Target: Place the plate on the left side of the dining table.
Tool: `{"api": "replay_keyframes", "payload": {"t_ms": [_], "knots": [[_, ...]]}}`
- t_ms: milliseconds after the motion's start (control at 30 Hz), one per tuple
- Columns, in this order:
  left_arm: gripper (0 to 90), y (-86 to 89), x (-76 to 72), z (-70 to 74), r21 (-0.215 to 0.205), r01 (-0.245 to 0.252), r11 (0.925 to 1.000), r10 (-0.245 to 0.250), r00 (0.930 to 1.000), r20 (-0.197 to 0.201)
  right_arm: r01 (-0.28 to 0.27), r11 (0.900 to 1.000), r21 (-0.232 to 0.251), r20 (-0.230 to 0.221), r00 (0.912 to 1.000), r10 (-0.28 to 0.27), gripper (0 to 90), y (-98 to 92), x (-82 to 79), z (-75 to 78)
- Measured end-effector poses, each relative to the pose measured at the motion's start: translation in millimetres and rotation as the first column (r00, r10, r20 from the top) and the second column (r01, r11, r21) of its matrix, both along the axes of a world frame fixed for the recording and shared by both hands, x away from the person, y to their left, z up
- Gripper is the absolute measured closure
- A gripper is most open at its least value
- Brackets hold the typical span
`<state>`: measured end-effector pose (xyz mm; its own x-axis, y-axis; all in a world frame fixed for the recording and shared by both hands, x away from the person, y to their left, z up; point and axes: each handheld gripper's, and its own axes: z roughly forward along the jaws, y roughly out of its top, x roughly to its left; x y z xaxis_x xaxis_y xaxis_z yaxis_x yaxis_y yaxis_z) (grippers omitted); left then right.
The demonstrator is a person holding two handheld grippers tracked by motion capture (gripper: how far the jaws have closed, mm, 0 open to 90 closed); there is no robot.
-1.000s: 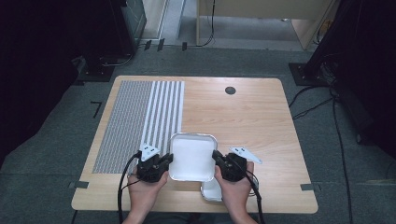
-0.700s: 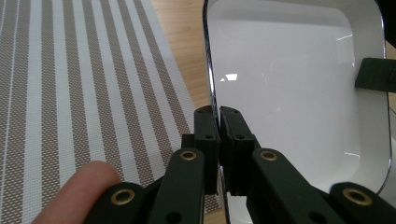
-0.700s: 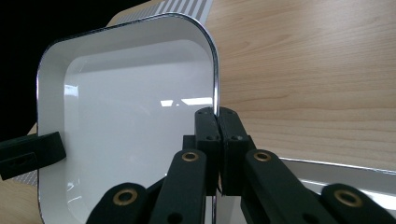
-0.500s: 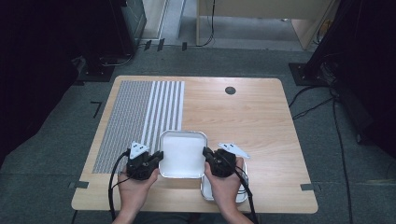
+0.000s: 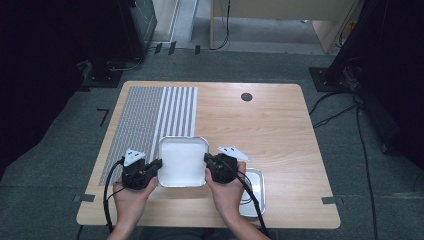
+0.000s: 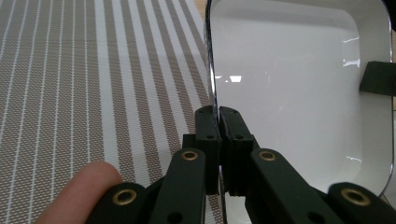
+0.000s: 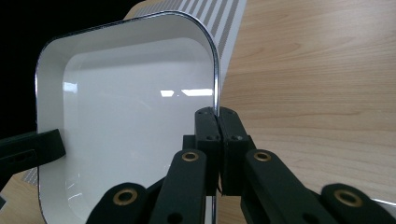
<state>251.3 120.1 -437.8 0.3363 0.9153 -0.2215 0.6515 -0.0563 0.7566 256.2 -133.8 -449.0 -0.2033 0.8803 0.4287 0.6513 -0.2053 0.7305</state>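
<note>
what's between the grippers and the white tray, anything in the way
Nothing visible. The left gripper is already clamped on one rim of the white tray, and the right gripper on the opposite rim.

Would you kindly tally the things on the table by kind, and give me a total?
White tray, held at both rims: 1
Metal tray: 1
Striped placemat: 1
Total: 3
</note>
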Motion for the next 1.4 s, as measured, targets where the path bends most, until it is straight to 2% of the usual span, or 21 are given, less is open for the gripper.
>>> {"api": "replay_keyframes", "payload": {"t_ms": [300,367,400,500,533,667,867,1000,1200,1233,1400], "knots": [[88.2,21.2,7.8,-2.4,0.005,-0.033,0.9994,0.033,0.9993,-0.015,-0.020,1.000,0.004,-0.013,0.9997,0.020,89.8,21.6,13.3,-2.0],[88.5,32.3,11.3,-5.3,-0.005,-0.051,0.9987,0.050,0.9985,-0.023,-0.026,1.000,0.010,-0.030,0.9992,0.026,89.8,32.4,19.2,-5.8],[88.5,32.3,11.3,-5.3,-0.005,-0.051,0.9987,0.050,0.9985,-0.023,-0.026,1.000,0.010,-0.030,0.9992,0.026,89.8,32.4,19.2,-5.8],[88.6,47.9,14.9,-9.1,-0.021,-0.072,0.9972,0.071,0.9969,-0.034,-0.043,0.999,-0.004,-0.036,0.9984,0.043,89.7,48.4,26.9,-6.1],[88.6,47.9,14.9,-9.1,-0.021,-0.072,0.9972,0.071,0.9969,-0.034,-0.043,0.999,-0.004,-0.036,0.9984,0.043,89.7,48.4,26.9,-6.1],[88.7,64.3,20.2,-6.7,-0.024,-0.094,0.9952,0.094,0.9950,-0.035,-0.063,0.998,-0.017,-0.038,0.9974,0.062,89.8,67.7,37.5,-2.1],[88.8,76.2,27.1,-3.6,-0.025,-0.111,0.9935,0.111,0.9934,-0.030,-0.070,0.997,-0.014,-0.035,0.9970,0.069,89.8,80.6,47.0,1.2],[89.3,84.3,37.3,-2.8,-0.028,-0.121,0.9922,0.120,0.9923,-0.030,-0.069,0.998,-0.012,-0.037,0.9969,0.069,89.8,90.7,56.3,1.7],[89.7,88.4,53.6,-0.7,-0.027,-0.129,0.9912,0.129,0.9911,-0.034,-0.062,0.998,0.003,-0.052,0.9967,0.062,89.8,95.1,70.0,0.4],[89.7,89.7,60.2,0.3,-0.027,-0.130,0.9911,0.129,0.9910,-0.035,-0.062,0.998,0.005,-0.053,0.9966,0.063,89.8,96.5,77.5,0.9],[89.8,94.3,78.3,1.0,-0.019,-0.140,0.9900,0.139,0.9891,-0.050,-0.056,0.998,0.009,-0.073,0.9957,0.057,89.8,101.8,93.8,1.1]]}}
